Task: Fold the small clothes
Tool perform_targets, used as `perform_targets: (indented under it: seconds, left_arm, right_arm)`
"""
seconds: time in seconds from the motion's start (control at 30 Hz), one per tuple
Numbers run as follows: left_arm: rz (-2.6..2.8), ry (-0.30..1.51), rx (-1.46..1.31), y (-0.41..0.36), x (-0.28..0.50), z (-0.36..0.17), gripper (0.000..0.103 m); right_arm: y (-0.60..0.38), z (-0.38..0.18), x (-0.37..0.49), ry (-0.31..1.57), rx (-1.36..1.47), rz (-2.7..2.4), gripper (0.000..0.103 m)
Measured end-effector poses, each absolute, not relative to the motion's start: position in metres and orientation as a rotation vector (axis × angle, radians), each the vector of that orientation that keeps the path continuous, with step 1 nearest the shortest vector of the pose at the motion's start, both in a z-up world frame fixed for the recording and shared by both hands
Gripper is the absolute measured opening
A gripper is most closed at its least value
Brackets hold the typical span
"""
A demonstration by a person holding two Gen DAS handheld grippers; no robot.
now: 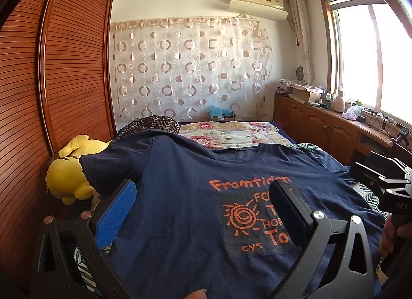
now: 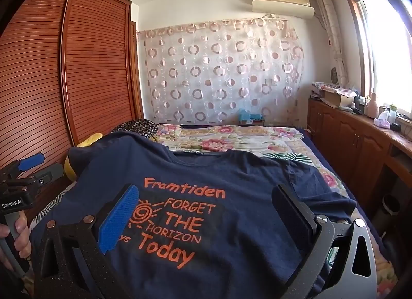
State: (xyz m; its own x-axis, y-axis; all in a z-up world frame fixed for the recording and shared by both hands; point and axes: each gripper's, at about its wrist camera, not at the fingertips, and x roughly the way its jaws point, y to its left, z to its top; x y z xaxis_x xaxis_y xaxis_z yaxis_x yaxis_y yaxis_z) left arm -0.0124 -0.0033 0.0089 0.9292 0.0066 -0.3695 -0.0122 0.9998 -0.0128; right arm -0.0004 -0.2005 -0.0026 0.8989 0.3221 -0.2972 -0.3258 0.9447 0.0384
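A navy T-shirt (image 1: 180, 196) with orange print lies spread flat, front up, on the bed, neck away from me; it also shows in the right wrist view (image 2: 231, 183). My left gripper (image 1: 203, 203) is open and empty, hovering over the shirt's left lower half, its blue pad near the left sleeve (image 1: 108, 167). My right gripper (image 2: 203, 208) is open and empty, hovering over the printed chest. The left gripper also shows at the left edge of the right wrist view (image 2: 23, 170), and the right gripper's body at the right edge of the left wrist view (image 1: 386, 183).
A yellow plush toy (image 1: 69, 170) lies left of the shirt by the wooden wardrobe (image 1: 64, 67). A floral quilt (image 1: 231, 131) and a dark dotted pillow (image 1: 152, 124) lie beyond the shirt. A cluttered wooden cabinet (image 1: 322, 118) runs under the window on the right.
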Motion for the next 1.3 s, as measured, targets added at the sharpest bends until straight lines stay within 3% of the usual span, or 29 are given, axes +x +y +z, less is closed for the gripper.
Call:
perform_targets:
  seconds: [1.3]
  left_arm:
    - [0.014,0.374,-0.012,-0.0056,-0.0179,0.0118,0.103]
  right_arm:
    - [-0.2006,-0.0041,-0.0003,0.302,0.002,0.346,0.103]
